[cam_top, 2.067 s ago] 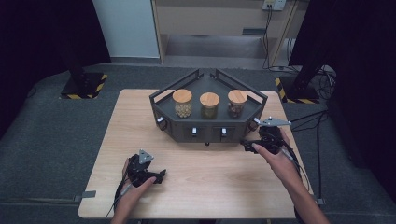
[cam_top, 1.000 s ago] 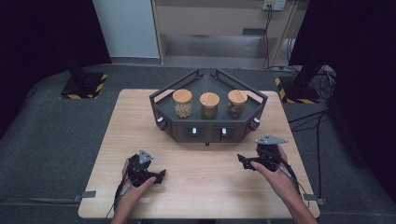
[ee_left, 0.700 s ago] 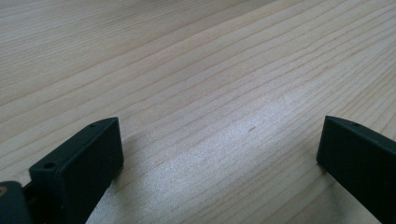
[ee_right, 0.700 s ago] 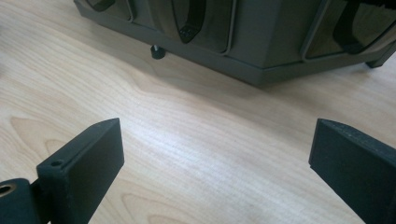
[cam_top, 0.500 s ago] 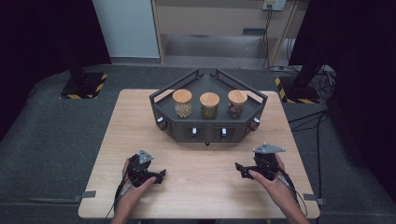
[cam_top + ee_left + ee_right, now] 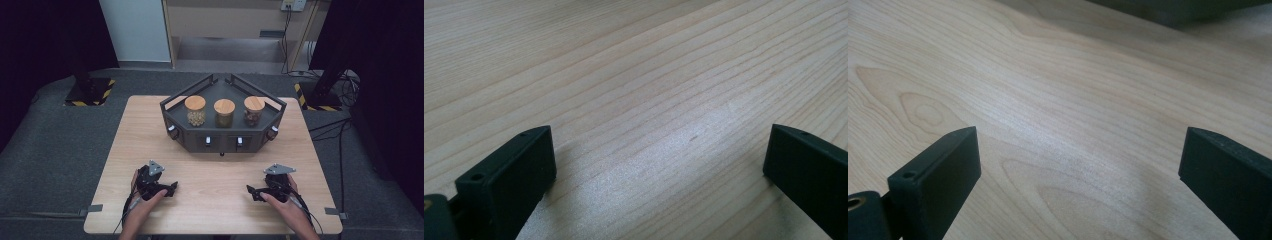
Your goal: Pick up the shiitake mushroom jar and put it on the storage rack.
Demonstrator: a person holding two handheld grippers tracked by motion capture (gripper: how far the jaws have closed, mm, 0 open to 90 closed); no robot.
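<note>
A dark grey angular tray (image 6: 222, 145) stands at the back middle of the wooden table (image 6: 215, 175). On it stand three glass jars with wooden lids: the left jar (image 6: 195, 110), the middle jar (image 6: 224, 112) and the right jar (image 6: 254, 110). My left gripper (image 6: 172, 187) rests low on the table near the front left, pointing right, open, with bare wood between its jaws (image 6: 659, 150). My right gripper (image 6: 250, 191) sits near the front right, pointing left, open and empty over bare wood (image 6: 1078, 150).
The tray's front face carries small white switches (image 6: 208, 141) and round knobs (image 6: 172, 131) at its corners. Grey carpet (image 6: 55, 145) surrounds the table. Black stands with yellow-striped bases (image 6: 87, 92) and cables (image 6: 340, 125) lie beyond the table's sides.
My right gripper has drawn back from beside the tray's right corner toward the front edge, sinking and shifting a little left. The left gripper has stayed put.
</note>
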